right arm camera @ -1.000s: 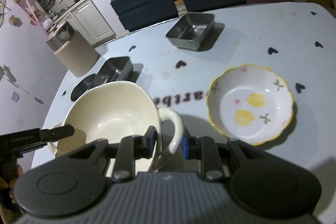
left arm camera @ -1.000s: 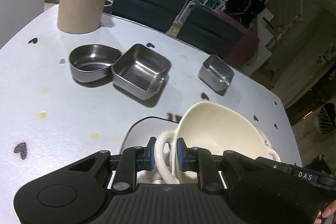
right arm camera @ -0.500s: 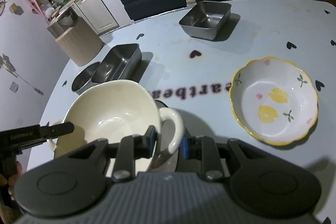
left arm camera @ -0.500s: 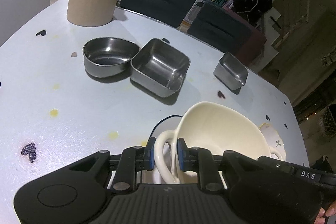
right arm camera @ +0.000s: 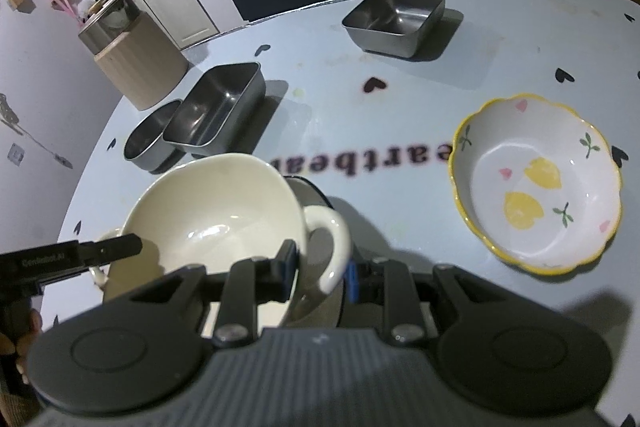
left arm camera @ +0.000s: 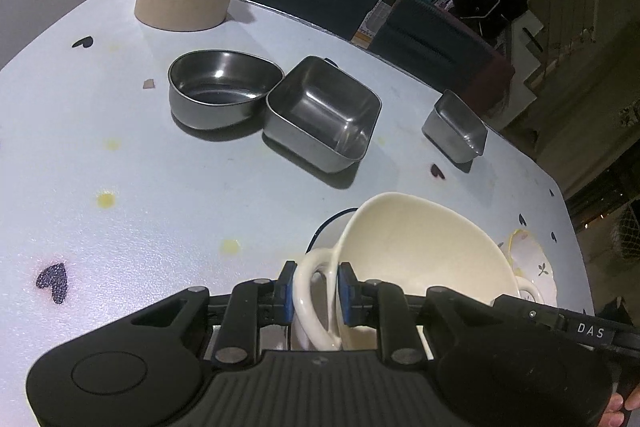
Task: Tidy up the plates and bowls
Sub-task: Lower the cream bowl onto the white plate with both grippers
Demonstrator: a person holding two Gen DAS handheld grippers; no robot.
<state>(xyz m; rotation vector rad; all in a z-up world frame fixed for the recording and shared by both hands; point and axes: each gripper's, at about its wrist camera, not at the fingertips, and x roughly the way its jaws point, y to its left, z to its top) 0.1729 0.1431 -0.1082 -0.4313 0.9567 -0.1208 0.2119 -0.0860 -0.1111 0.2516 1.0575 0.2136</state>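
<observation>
Cream bowl [left arm camera: 424, 251] hangs level because my left tongs [left arm camera: 316, 291] and right tongs [right arm camera: 318, 267] each clamp a handle.

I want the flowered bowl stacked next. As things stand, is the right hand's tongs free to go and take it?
Probably not yet. The right tongs are shut on a handle of the cream bowl, shared with the left tongs. The flowered bowl sits open on the table, nothing blocking it.
</observation>
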